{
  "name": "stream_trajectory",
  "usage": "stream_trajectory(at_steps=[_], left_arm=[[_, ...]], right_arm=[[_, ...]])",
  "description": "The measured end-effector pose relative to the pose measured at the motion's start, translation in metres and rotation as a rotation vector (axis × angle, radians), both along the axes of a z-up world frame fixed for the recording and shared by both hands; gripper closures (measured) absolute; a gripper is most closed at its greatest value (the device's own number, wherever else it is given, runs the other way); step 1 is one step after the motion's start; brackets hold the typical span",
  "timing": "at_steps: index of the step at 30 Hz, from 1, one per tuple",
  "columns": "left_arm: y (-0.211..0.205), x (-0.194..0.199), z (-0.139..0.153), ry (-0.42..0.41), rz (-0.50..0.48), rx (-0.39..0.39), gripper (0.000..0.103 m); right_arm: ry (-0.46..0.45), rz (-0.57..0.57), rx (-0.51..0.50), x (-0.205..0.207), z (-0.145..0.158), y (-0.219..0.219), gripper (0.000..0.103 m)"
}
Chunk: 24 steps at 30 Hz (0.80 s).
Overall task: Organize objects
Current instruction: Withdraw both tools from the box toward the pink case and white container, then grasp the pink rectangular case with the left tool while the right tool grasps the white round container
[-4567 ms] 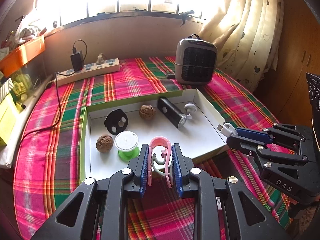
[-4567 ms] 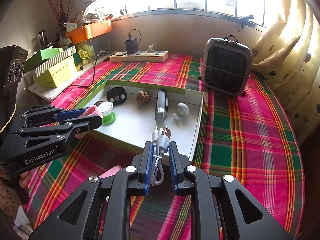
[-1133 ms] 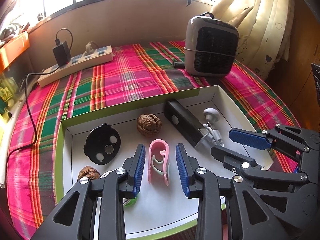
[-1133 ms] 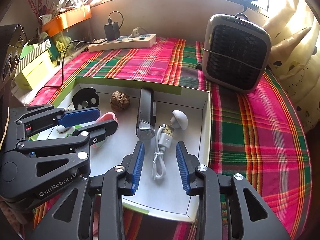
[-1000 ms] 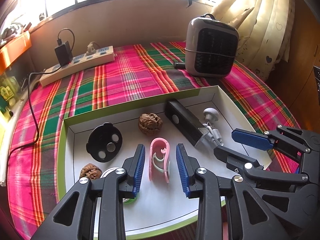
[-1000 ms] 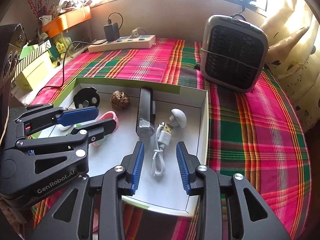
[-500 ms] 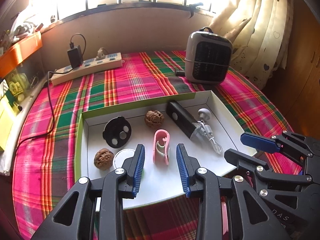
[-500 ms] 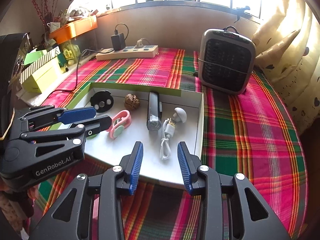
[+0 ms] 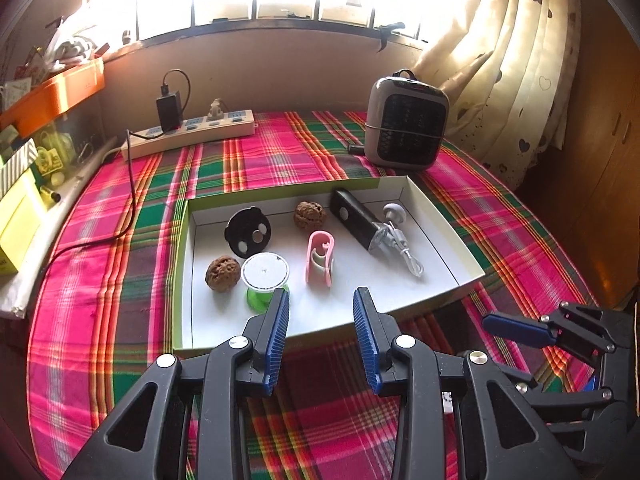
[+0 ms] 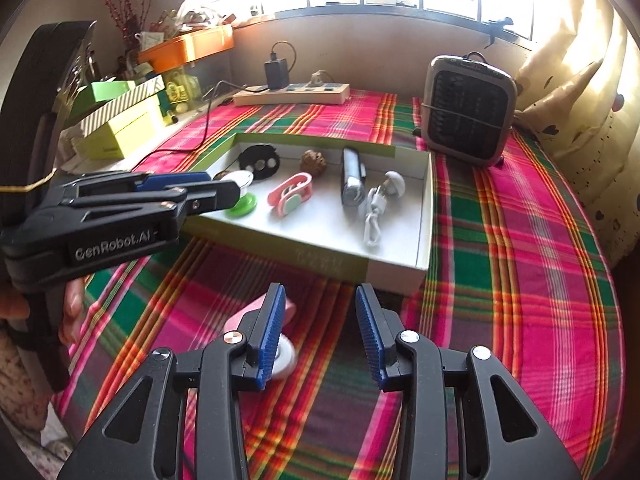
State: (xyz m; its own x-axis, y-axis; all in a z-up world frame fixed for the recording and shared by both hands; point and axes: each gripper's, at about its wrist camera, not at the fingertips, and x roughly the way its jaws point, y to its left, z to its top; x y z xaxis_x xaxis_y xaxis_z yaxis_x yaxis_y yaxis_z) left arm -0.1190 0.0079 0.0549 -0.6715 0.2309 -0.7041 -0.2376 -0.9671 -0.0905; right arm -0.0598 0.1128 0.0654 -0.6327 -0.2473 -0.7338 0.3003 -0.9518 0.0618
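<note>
Right now my left gripper (image 9: 321, 336) hangs over the near edge of the white box (image 9: 452, 236), its blue-padded fingers (image 9: 279, 332) spread wide with nothing between them. My right gripper (image 10: 320, 334) is low over the plaid tablecloth (image 10: 520, 264) in front of the box, and its fingers are just as far apart and hold nothing.

Everything in the box lies loose on its floor. The pink clip (image 9: 319, 258) sits near the middle, with one walnut (image 9: 309, 216) behind it. To its left stands the green spool with a white top (image 9: 265, 276), touching or nearly touching the second walnut (image 9: 222, 273); behind those two is the black round disc (image 9: 248, 233). On the right side the dark flashlight (image 9: 357, 223) lies at a slant, the white USB cable (image 9: 404, 250) trails from beside its silver end toward the near wall, and a small white mushroom-shaped knob (image 9: 394, 211) sits just beside the cable's plug.

On the cloth outside the box, beside my right gripper's left finger, lies a pink and white object (image 10: 276, 330); the finger hides part of it, so I can't make out what it is, perhaps another clip.

Behind the box stand a small grey heater (image 9: 406, 124) and a power strip (image 9: 192, 134) with a black charger plugged in.
</note>
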Motion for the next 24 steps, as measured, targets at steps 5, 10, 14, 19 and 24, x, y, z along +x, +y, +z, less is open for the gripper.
stream_trajectory(at_steps=[5,10,14,19,24], left_arm=[[-0.002,0.011,-0.002,-0.007,-0.003,0.017,0.071],[-0.003,0.019,-0.004,-0.013,-0.008,0.019,0.071],[-0.003,0.023,-0.007,-0.023,-0.010,0.021,0.071],[-0.004,0.024,-0.012,-0.043,-0.010,0.033,0.071],[-0.003,0.025,-0.014,-0.054,-0.019,0.037,0.071]], right_arm=[[-0.013,0.049,0.004,0.014,-0.007,-0.008,0.065],[-0.039,0.069,0.022,0.017,-0.018,-0.015,0.065],[-0.051,0.076,0.025,0.016,-0.025,-0.018,0.065],[-0.062,0.080,0.041,0.015,-0.031,-0.021,0.065],[-0.063,0.070,0.036,0.013,-0.033,-0.019,0.065]])
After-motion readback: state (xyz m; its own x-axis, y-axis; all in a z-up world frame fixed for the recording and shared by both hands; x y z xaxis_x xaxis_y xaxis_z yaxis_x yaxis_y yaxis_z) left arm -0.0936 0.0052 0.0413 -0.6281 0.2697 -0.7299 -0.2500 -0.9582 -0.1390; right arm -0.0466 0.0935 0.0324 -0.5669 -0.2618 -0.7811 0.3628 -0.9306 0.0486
